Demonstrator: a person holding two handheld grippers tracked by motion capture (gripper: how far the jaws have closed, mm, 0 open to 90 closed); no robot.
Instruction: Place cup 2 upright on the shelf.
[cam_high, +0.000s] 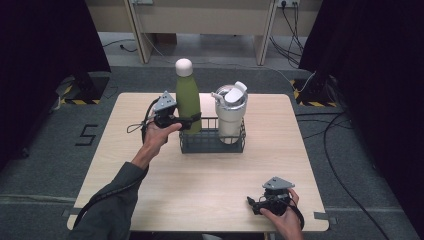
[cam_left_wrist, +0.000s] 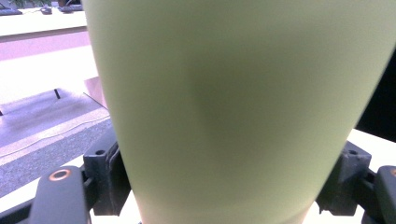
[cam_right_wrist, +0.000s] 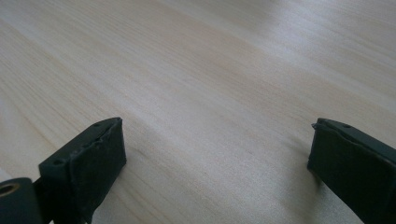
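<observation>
The left gripper (cam_high: 192, 121) is clamping the green bottle (cam_high: 187, 95), which is standing upright in the wire basket (cam_high: 212, 141) beside a white tumbler (cam_high: 231, 115), near the table's (cam_high: 200, 190) far edge. The right gripper (cam_high: 256, 205) is resting spread and empty near the front right corner.

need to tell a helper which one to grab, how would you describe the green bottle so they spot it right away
On the wooden table stands a dark wire basket. The green bottle stands at its left end, clamped by the left gripper. Unlike the squat cream tumbler beside it, it is tall, slim, olive green, with a rounded white cap.
</observation>
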